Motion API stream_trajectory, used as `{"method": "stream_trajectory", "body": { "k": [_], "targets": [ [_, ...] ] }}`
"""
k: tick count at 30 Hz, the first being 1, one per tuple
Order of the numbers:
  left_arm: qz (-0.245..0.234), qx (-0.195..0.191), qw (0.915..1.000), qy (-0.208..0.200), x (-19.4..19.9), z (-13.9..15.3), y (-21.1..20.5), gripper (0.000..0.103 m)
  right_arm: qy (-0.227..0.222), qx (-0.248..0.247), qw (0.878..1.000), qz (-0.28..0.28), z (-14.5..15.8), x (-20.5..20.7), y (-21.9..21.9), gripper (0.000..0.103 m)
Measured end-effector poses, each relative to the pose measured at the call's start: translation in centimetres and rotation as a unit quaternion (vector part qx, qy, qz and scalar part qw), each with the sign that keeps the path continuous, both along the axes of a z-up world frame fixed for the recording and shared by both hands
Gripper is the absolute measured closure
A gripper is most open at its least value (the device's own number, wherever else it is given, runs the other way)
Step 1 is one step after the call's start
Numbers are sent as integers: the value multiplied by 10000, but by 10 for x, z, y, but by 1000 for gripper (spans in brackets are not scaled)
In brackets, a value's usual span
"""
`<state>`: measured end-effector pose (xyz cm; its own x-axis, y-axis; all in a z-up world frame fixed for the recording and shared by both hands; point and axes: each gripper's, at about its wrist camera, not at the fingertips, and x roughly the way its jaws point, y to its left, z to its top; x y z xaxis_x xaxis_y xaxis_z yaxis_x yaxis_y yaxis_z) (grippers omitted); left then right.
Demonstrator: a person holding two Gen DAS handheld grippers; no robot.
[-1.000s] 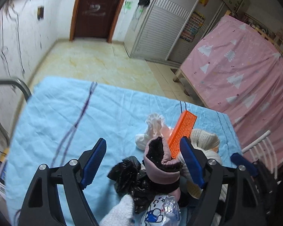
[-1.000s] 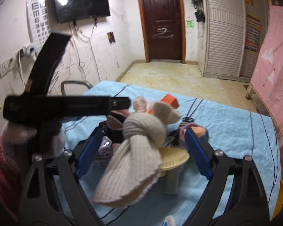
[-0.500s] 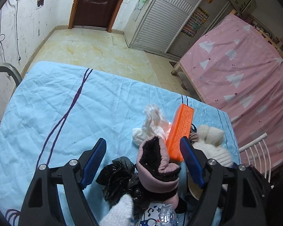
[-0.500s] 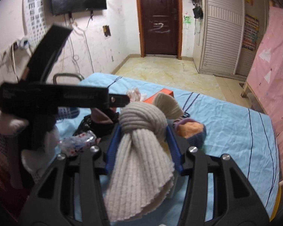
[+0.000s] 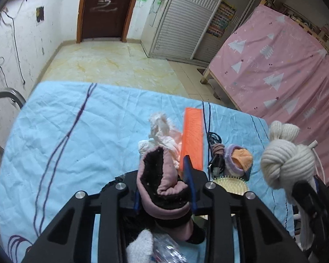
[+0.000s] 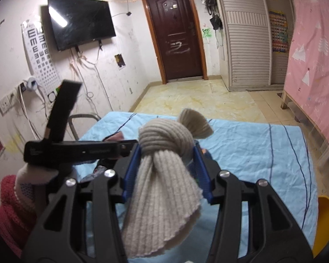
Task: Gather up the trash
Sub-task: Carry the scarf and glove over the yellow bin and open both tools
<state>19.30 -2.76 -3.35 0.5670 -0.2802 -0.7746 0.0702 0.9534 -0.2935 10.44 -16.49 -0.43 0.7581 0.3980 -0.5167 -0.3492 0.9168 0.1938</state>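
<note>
sheet (image 5: 81, 135) light blue, dark stripes | box (image 5: 192, 138) orange | knotted sock (image 6: 164, 171) cream | curtain (image 5: 274, 70) pink, white trees

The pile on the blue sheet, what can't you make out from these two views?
- Left wrist view: black bag, mostly hidden behind the left hand-held gripper, whose jaws are closing on the pink sock.
- Crinkled wrapper, cut by bottom edge.
- Right wrist view: pile hidden behind the cream knit bundle.

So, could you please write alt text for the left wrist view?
The left gripper is closing on a pink, dark-lined sock above a blue bedsheet. Beyond lie an orange box, white tissue and a comb; at right, a knotted cream sock is held aloft.
</note>
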Motion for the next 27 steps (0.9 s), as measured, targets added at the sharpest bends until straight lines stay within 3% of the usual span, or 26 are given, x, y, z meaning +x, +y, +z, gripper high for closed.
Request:
{"method": "stream_trajectory", "body": {
  "k": [15, 27],
  "targets": [
    [-142, 151, 9965, -812, -47, 77, -17, 82, -435, 444, 9961, -629, 19, -32, -75, 56],
    [-911, 349, 9892, -1098, -68, 108, -122, 82, -630, 797, 9835, -1498, 17, -71, -171, 56]
  ]
}}
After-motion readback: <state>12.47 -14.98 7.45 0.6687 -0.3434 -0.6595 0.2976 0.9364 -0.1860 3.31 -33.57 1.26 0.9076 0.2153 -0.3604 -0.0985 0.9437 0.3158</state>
